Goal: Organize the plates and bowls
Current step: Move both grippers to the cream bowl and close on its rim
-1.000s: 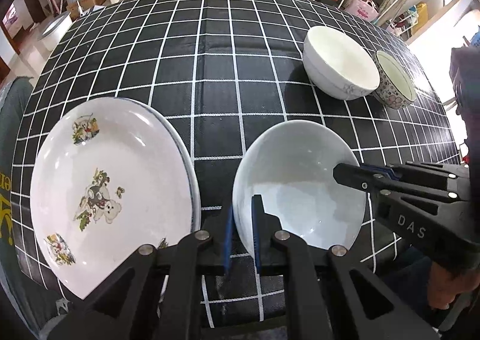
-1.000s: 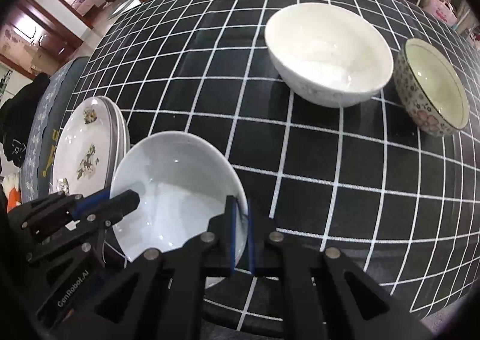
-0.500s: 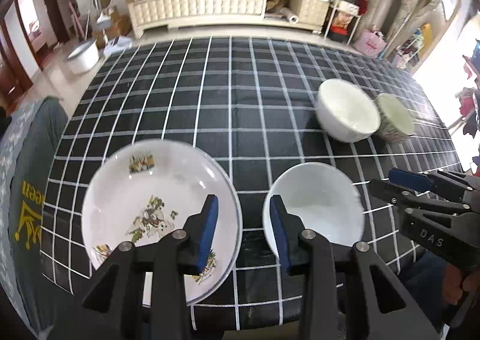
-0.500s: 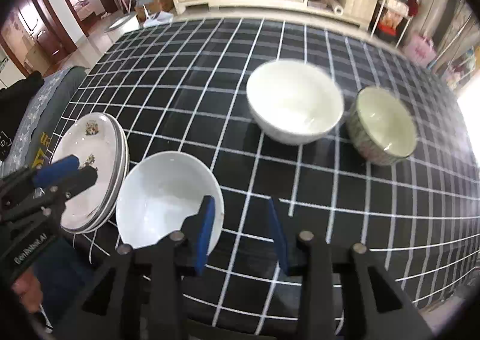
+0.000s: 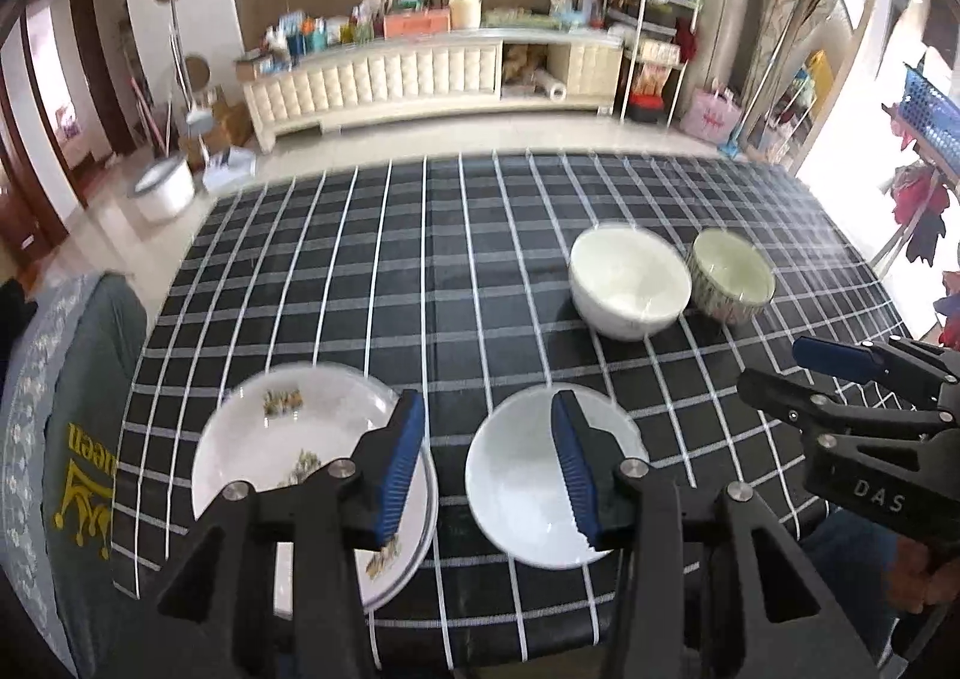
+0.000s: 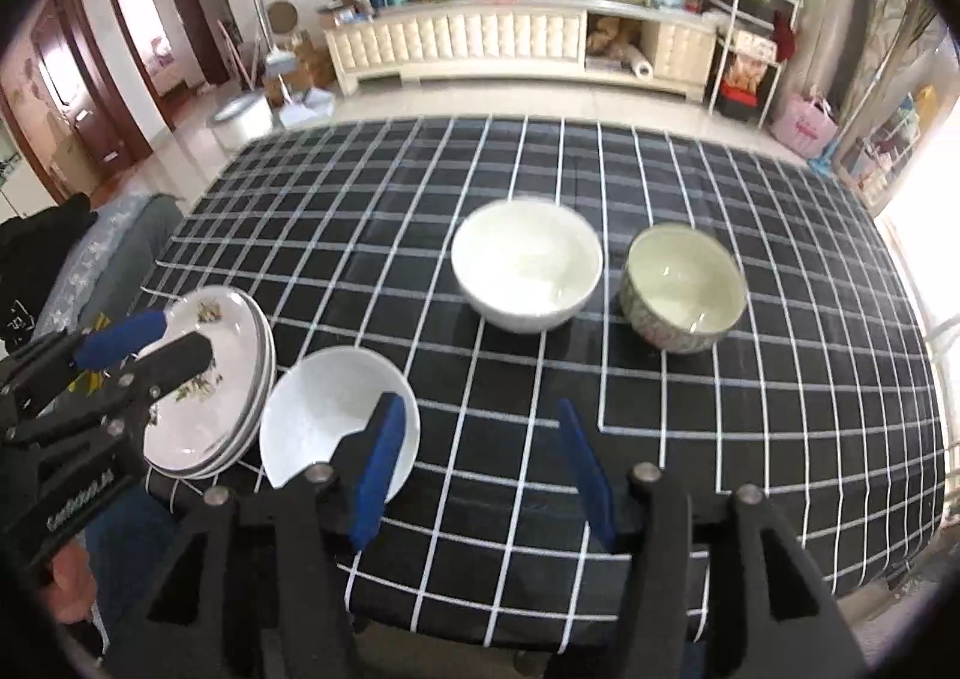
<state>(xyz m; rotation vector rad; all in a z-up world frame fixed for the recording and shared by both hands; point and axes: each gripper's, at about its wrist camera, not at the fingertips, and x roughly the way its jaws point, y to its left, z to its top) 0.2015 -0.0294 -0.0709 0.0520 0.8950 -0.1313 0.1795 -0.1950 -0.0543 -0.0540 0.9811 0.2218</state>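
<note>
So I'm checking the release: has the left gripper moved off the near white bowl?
Yes. The left gripper, jaws just opening and empty, has lifted up off the near white bowl.

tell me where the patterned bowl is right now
The patterned bowl sits on the checked tablecloth, far right in both views, just right of the big white bowl.

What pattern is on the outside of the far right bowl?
The bowl has a dense speckled or floral print outside and a plain pale inside; the right wrist view shows it best.
</note>
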